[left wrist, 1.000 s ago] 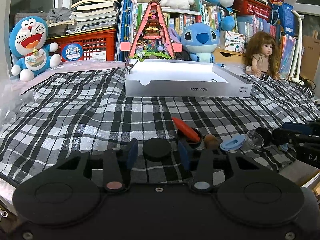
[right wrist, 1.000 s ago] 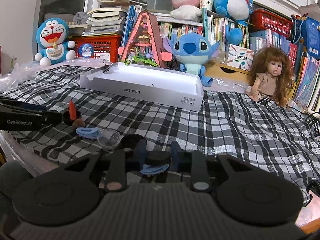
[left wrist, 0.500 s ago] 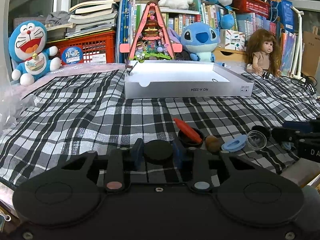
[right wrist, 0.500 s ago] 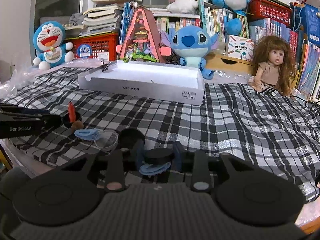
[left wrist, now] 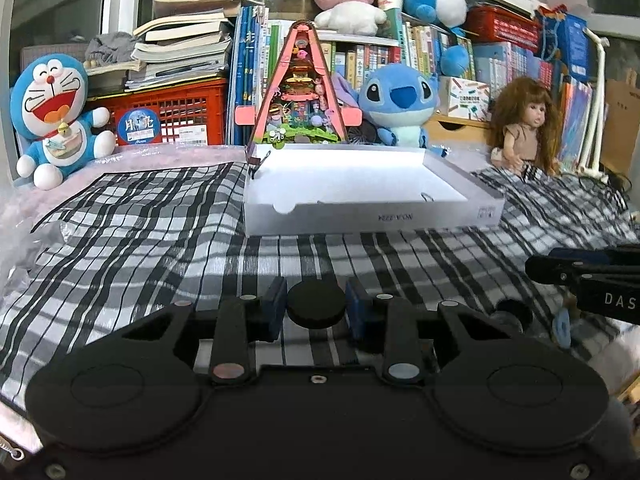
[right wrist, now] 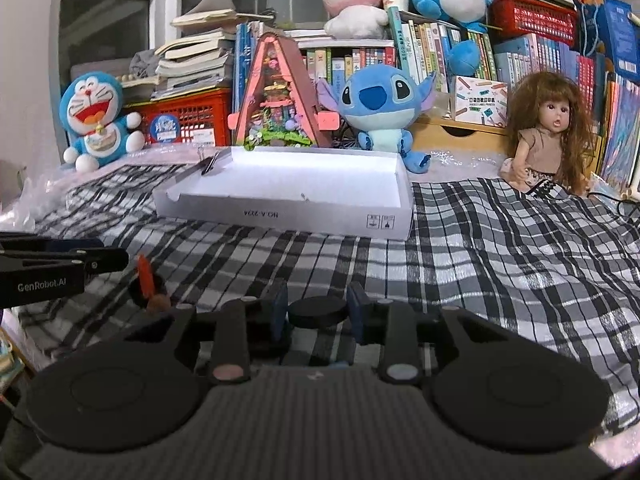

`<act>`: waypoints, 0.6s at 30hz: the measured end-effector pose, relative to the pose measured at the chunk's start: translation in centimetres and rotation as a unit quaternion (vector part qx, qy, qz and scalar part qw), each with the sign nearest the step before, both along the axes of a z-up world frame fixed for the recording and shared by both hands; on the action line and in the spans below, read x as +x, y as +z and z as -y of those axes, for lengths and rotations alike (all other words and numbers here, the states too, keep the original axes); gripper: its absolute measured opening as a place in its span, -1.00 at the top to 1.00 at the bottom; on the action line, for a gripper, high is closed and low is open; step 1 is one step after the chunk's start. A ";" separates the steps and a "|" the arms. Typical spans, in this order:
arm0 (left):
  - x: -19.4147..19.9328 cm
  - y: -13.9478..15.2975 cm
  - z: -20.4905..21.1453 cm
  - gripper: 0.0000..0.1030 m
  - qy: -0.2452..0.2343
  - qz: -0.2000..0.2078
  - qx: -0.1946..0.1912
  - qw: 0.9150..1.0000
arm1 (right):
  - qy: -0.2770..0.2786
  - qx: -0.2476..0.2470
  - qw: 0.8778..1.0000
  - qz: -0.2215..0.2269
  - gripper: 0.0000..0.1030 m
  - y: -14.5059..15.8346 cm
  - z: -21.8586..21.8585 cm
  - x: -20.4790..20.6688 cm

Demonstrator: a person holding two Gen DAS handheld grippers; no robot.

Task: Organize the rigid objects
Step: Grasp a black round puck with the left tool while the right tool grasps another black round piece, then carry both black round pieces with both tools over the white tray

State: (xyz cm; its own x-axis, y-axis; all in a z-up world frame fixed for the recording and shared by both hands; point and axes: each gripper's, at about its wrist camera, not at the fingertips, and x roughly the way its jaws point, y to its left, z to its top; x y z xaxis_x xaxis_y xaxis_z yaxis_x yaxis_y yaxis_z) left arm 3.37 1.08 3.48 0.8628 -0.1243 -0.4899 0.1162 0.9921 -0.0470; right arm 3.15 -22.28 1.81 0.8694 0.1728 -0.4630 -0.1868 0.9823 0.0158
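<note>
My left gripper (left wrist: 316, 308) is shut on a black round disc (left wrist: 317, 305) and holds it above the checked cloth. My right gripper (right wrist: 318, 312) is shut on another black round disc (right wrist: 318, 312), also lifted off the cloth. The open white box (left wrist: 372, 216) lies ahead in the left wrist view and ahead in the right wrist view (right wrist: 280, 212). An orange stick in a black cup (right wrist: 146, 284) with a brown ball beside it stands left of my right gripper. A blue piece (left wrist: 564, 326) and a black cup (left wrist: 514, 312) lie at the right of the left wrist view.
The checked cloth (left wrist: 120, 240) covers the table. Plush toys, a doll (right wrist: 548, 132), a pink triangular model (left wrist: 300, 92), a red crate and books line the back. The other gripper shows at the right edge of the left view (left wrist: 592, 280) and left edge of the right view (right wrist: 52, 272).
My left gripper shut on its black disc and lifted it. My right gripper rose with its disc, off the blue piece, and both moved toward the white box.
</note>
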 end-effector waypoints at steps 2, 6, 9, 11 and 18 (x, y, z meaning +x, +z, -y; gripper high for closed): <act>1.0 0.6 -0.1 0.43 0.000 -0.002 -0.002 1.000 | -0.004 0.007 1.000 -0.002 0.25 0.5 0.2 0.8; 3.1 1.8 0.0 0.43 -0.003 -0.004 -0.008 1.000 | -0.012 0.029 0.999 -0.015 0.25 1.5 0.7 3.0; 4.9 2.6 0.1 0.43 -0.005 -0.009 -0.014 1.000 | -0.019 0.050 0.998 -0.026 0.25 2.3 1.3 4.9; 6.2 3.1 0.2 0.43 -0.005 -0.013 -0.018 1.000 | -0.024 0.062 0.997 -0.032 0.25 2.7 1.4 6.1; 11.4 4.1 0.6 0.43 0.000 -0.030 -0.034 0.999 | -0.033 0.113 0.991 -0.059 0.25 3.8 1.8 10.9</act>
